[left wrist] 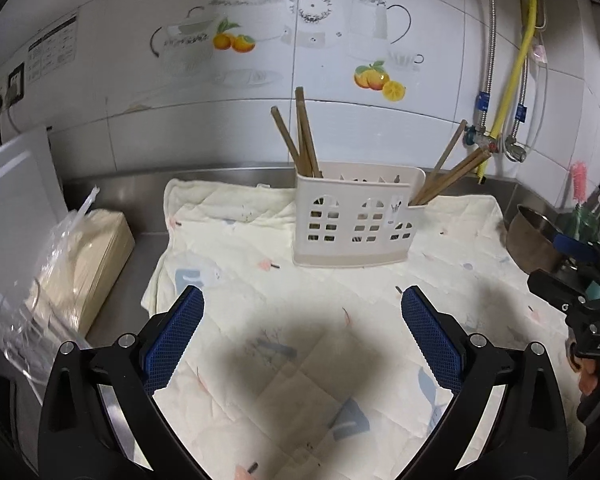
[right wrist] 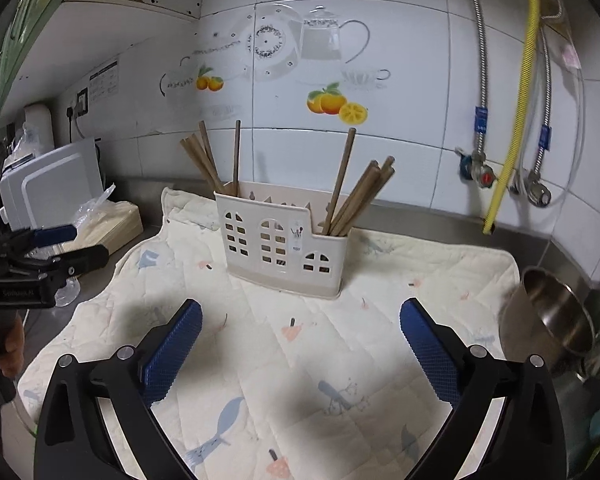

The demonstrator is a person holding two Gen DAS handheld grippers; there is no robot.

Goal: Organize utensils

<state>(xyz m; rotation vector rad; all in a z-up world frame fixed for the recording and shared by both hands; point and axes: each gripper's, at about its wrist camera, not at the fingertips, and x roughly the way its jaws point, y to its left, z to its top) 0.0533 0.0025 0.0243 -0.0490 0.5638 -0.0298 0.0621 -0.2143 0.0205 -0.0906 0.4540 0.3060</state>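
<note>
Cream plastic caddy (left wrist: pixel 354 216) stands upright on a quilted cloth (left wrist: pixel 284 364), toward the cloth's far edge, close to the tiled wall (left wrist: pixel 260 128). Its front has window-shaped cut-outs. Wooden chopsticks sit in it in two bunches: left bunch (left wrist: pixel 300 136) in the left end compartment, leaning left; right bunch (left wrist: pixel 448 180) in the lower right end compartment, leaning right. Middle compartment contents cannot be made out.

Left gripper (left wrist: pixel 302 300): jaws wide apart, nothing between the blue pads, hovering over bare cloth in front of the caddy, well short of it. Its shadow falls on the cloth between the fingers.

Right gripper (right wrist: pixel 300 312): jaws likewise wide apart, empty, over the cloth in front of the caddy, not touching it. In the right wrist view the caddy (right wrist: pixel 284 236) sits straight ahead, with the same two bunches of chopsticks (right wrist: pixel 356 196).

Each gripper shows at the edge of the other's view, held by a hand (right wrist: pixel 10 344).

Surroundings: cloth lies on a steel counter (left wrist: pixel 140 208). Left of the cloth, a clear bag (left wrist: pixel 56 264) lies over a tan block; a white appliance (right wrist: pixel 52 184) stands behind. Right of the cloth, a steel bowl (right wrist: pixel 552 316) stands tilted, touching the cloth's edge. Yellow hose (right wrist: pixel 516 112) and braided pipes run down the wall at right.
</note>
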